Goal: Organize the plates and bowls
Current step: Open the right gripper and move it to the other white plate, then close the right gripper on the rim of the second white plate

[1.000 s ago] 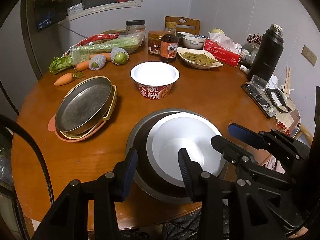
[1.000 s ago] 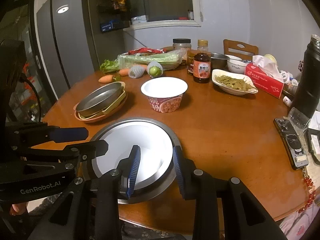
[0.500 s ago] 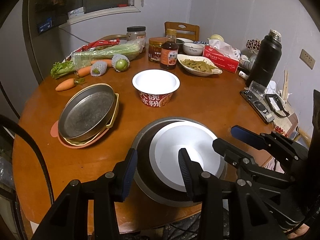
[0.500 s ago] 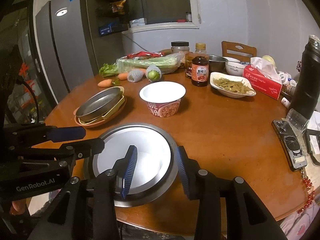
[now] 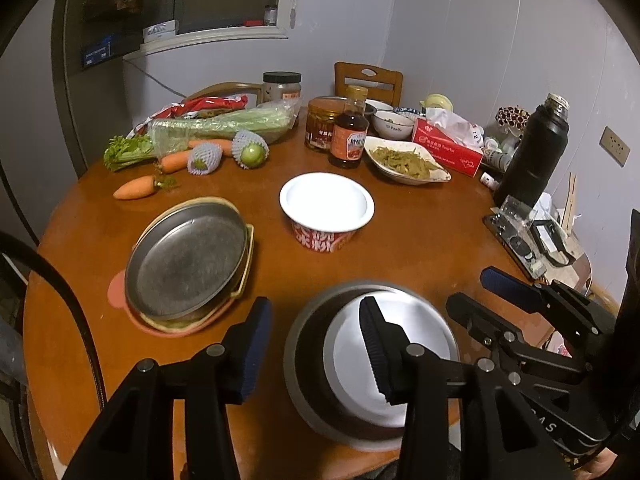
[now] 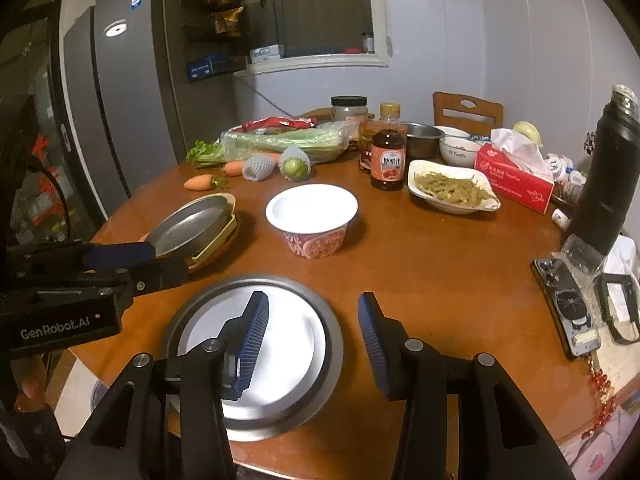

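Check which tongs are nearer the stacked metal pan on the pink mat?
Left. The left tongs hover just right of the metal pan, tips near its front rim. The right tongs straddle the white plate in the grey dish, further away.

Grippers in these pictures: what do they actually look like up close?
Each is a black, angular plastic frame with silver bolts at its joints. The left gripper and right gripper both end in two fingers faced with ribbed dark-blue pads. White lettering reading GenRobot.AI marks the side of the left one. A black cable loops beside the left one.
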Motion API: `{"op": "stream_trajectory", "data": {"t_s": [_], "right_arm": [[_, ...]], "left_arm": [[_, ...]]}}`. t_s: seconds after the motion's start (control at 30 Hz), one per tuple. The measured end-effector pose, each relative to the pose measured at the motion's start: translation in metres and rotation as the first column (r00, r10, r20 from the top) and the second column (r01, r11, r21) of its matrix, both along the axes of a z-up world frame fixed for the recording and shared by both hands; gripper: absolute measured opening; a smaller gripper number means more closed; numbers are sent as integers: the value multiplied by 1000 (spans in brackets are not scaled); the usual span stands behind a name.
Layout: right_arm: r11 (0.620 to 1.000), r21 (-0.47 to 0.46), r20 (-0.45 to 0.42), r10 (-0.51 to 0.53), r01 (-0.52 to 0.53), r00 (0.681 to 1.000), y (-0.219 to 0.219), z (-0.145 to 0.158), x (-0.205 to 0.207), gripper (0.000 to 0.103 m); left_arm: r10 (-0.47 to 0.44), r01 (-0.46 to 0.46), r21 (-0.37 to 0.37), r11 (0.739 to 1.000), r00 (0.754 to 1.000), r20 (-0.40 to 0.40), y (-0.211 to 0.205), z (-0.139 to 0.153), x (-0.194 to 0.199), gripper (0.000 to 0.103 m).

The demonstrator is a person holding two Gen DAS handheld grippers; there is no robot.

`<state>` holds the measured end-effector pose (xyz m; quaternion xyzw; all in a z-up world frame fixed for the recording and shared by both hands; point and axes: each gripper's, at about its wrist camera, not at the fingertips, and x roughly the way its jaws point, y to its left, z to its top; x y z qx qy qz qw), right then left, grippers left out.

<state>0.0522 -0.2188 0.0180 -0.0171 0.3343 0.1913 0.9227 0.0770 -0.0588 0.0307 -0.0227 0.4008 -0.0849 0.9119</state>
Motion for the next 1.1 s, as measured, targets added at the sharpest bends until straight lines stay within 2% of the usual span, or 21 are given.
{"op": "stream_trajectory", "data": {"t_s": [0.33,0.67,1.1], "right_arm": [[999,-17,-11,-43,42,999,-7,-2,43,48],[998,-43,-44,-56,54,997,-10,-14,96,48],[999,-48,-115,8,-13,993,8,-29,163,48]], "left_arm": [[-20,20,-20,1000,999,-36,-12,-12,56,46],[13,-18,-45,999,993,-113,-14,-28,110,46],[48,-60,-64,996,982,-185,-7,-41,144,46]]}}
